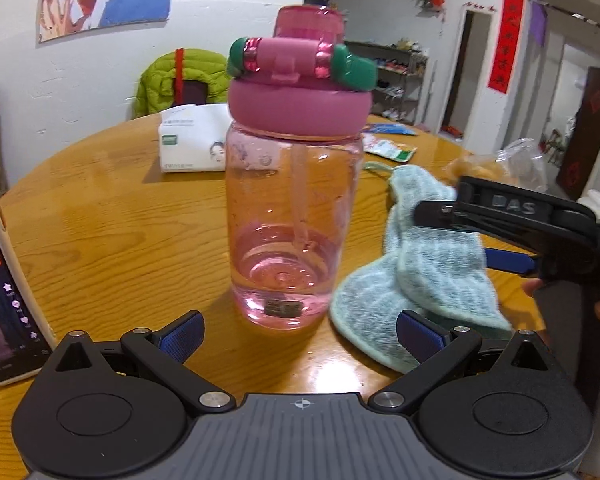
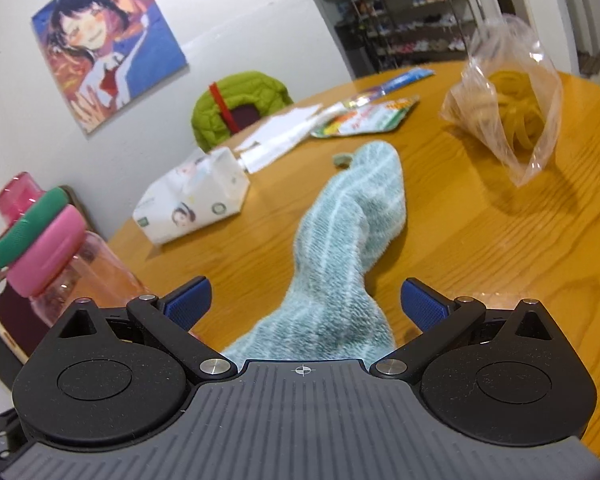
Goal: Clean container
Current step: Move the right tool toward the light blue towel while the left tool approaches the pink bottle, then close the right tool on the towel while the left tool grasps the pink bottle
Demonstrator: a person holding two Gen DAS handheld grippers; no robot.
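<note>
Even indoor light, table [image 1: 100, 216] glare, fisheye-bent edges, slight blur.

Pink bottle [image 1: 292, 216], striped teal cloth [image 2: 340, 248]

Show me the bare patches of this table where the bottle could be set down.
Bare wood lies left of the pink bottle, between the phone and the tissue pack. A second patch sits between the teal cloth and the plastic bag. The far edge around the flat packets is crowded.
</note>
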